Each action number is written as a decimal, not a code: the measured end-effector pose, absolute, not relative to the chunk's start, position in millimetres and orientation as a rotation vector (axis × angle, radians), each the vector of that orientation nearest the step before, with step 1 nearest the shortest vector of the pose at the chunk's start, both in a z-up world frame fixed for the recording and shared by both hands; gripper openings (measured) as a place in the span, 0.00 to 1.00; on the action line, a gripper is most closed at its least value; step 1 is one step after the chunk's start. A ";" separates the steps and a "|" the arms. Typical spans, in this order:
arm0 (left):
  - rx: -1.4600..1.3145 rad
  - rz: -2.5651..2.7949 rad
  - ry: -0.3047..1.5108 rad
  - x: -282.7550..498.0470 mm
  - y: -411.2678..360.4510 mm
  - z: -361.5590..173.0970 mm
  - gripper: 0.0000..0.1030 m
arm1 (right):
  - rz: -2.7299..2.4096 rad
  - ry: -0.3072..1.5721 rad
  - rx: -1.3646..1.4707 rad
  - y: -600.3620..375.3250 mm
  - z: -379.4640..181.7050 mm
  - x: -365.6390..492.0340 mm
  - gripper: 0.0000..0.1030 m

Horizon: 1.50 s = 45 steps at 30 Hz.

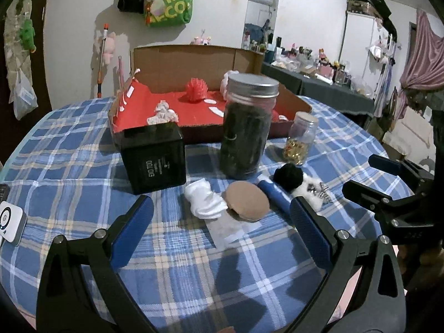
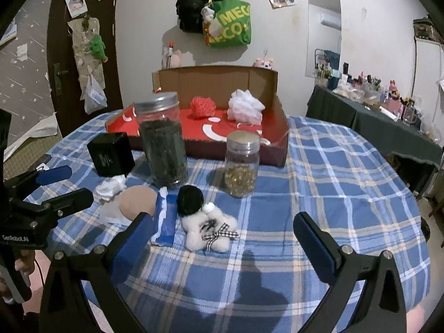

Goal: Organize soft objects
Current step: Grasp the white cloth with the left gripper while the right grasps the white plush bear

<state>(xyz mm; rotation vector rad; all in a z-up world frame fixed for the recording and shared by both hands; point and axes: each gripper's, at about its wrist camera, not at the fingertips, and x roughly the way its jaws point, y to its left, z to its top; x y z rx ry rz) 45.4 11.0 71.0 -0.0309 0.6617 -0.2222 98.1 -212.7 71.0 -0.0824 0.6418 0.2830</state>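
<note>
On the blue plaid table lie a white cloth wad [image 1: 204, 200] [image 2: 111, 187], a tan round puff [image 1: 247, 200] [image 2: 137, 200], a blue packet [image 1: 273, 194] [image 2: 166, 219], and a white plush toy with a black head [image 1: 298, 184] [image 2: 206, 222]. My left gripper [image 1: 222, 233] is open just short of the cloth and puff; it also shows at the left of the right wrist view [image 2: 59, 186]. My right gripper [image 2: 222, 238] is open just short of the plush toy. A red-lined cardboard box [image 1: 294, 98] [image 2: 280, 127] behind holds a red pom [image 1: 196, 90] [image 2: 202, 106] and a white one [image 2: 245, 106].
A tall jar of dark leaves [image 1: 247, 125] [image 2: 163, 141], a small jar of golden beads [image 1: 299, 141] [image 2: 241, 163] and a black box [image 1: 152, 158] [image 2: 111, 154] stand between the soft things and the cardboard box. A white device [image 1: 9, 220] lies at the left edge.
</note>
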 end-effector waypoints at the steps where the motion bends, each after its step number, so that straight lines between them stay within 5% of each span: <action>1: -0.031 -0.222 0.669 47.9 12.1 69.5 0.97 | 0.285 0.648 -0.082 -212.4 68.9 99.6 1.00; 17: -0.056 -0.209 0.804 93.9 24.0 44.1 0.95 | 0.288 0.761 -0.100 -205.2 32.5 139.8 0.96; 20: -0.061 -0.225 0.816 100.1 23.8 39.5 0.80 | 0.292 0.783 -0.109 -203.7 24.9 145.8 0.88; 23: -0.101 -0.278 0.841 105.6 24.6 33.4 0.55 | 0.325 0.798 -0.106 -201.3 18.3 147.4 0.73; 25: -0.144 -0.332 0.851 106.4 26.2 31.2 0.32 | 0.346 0.775 -0.111 -198.6 20.0 142.4 0.54; 28: -0.144 -0.340 0.834 101.6 25.0 34.0 0.21 | 0.379 0.767 -0.094 -198.5 22.2 137.5 0.53; 45: -0.074 -0.338 0.769 85.7 21.5 58.3 0.19 | 0.360 0.710 -0.097 -198.1 45.4 125.8 0.53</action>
